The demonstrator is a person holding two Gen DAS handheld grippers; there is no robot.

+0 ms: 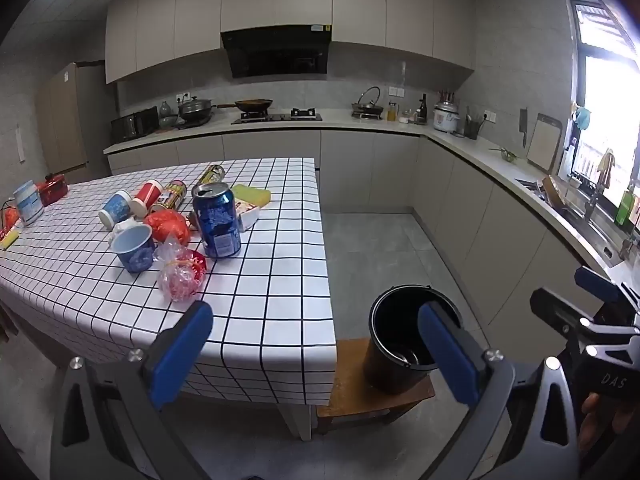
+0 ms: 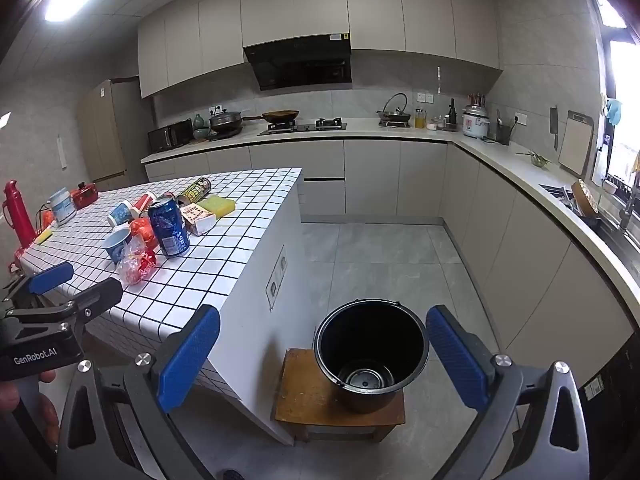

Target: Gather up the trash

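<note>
The trash is lying in a heap on the checked table (image 1: pixel 280 280): a blue can (image 1: pixel 218 222) standing upright, a blue cup (image 1: pixel 134 248) and a crinkled red wrapper (image 1: pixel 182 276) just near of it, more cups and cans lying on their sides farther back. The black bucket (image 2: pixel 370 354) is sitting on a wooden stool (image 2: pixel 304 400) right of the table, seemingly holding nothing but its own base. Both the left gripper (image 1: pixel 320 356) and the right gripper (image 2: pixel 326 356) are hovering with jaws spread wide, gripping nothing. Judging by this, collecting is barely starting; every piece is waiting.
</note>
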